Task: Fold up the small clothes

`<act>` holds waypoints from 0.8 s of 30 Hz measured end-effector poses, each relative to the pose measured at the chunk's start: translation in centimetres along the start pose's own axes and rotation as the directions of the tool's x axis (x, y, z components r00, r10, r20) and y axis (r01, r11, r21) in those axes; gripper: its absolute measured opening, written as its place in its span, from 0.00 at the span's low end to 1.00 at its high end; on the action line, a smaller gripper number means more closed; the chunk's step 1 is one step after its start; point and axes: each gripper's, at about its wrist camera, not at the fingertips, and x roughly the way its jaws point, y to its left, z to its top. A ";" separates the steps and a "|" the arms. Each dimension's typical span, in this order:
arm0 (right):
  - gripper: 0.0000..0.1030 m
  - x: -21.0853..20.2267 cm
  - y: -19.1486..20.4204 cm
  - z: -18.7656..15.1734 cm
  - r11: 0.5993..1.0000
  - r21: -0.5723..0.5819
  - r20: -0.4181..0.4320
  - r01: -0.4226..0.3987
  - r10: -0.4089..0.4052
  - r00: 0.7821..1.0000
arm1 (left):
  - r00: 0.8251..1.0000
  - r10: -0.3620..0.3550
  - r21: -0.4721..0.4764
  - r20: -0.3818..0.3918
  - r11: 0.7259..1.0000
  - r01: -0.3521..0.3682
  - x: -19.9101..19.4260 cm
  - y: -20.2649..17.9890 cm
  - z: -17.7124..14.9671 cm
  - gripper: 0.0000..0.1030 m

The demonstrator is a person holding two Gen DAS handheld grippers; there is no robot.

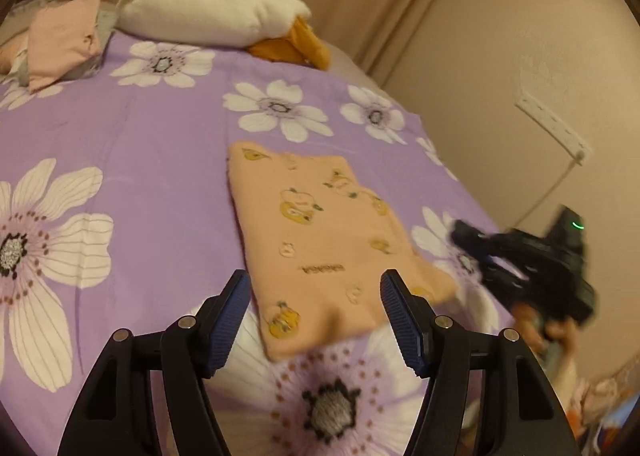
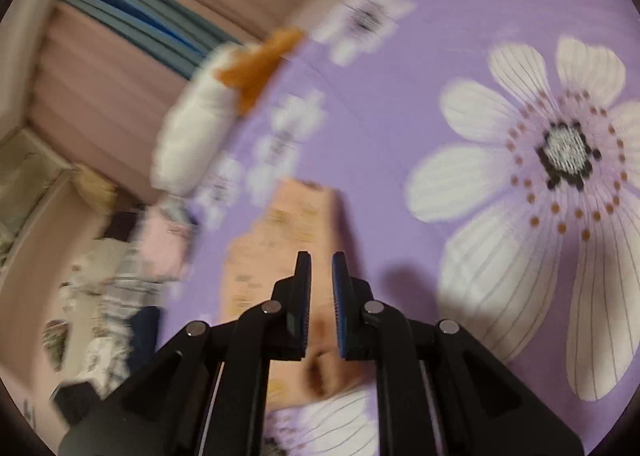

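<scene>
The peach garment (image 1: pixel 320 240) lies flat on the purple floral bedspread (image 1: pixel 160 143), already folded into a rough rectangle. Its long axis runs away from the left gripper (image 1: pixel 314 320), towards the white plush duck (image 1: pixel 212 7) at the far end of the bedspread. The garment's near short edge sits just ahead of and between the left gripper's fingers, which are spread wide and hold nothing. The right gripper (image 2: pixel 322 304) hovers off the garment's right edge — its jaws nearly pressed together, a narrow gap left, nothing visibly pinched. The left is the nearer, I judge, so a fold along the long axis would start from that near edge.
</scene>
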 end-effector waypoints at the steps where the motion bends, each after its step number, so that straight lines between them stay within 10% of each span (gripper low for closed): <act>1: 0.13 -0.2 0.2 -0.1 0.998 0.008 -0.002 -0.056 0.056 0.998 | 0.999 0.041 0.005 -0.032 0.999 -0.041 1.2 0.1 -0.1 0.63; 4: 0.14 1.7 1.0 -1.1 0.990 0.024 -0.095 -0.141 0.143 0.985 | 0.975 0.138 -0.006 -0.175 0.990 -0.141 5.6 1.1 -1.5 0.58; 9: 0.08 6.0 2.7 -3.9 0.987 -0.149 -0.258 0.052 -0.089 0.962 | 0.965 0.223 0.078 -0.137 0.974 -0.214 6.0 -0.1 -2.2 0.58; 16: 0.04 5.4 2.0 -4.7 0.932 -0.313 -0.247 0.181 -0.264 0.932 | 0.965 0.231 0.094 -0.124 0.971 -0.221 5.4 0.1 -2.5 0.53; 21: 0.19 3.8 1.6 -4.5 0.967 -0.242 -0.230 0.081 -0.138 0.963 | 0.963 0.240 0.091 -0.126 0.969 -0.230 5.7 0.1 -2.8 0.53; 24: 0.16 5.1 3.0 -5.8 0.937 -0.326 -0.232 0.129 -0.211 0.950 | 0.960 0.255 0.124 -0.113 0.963 -0.241 5.8 -0.2 -3.0 0.53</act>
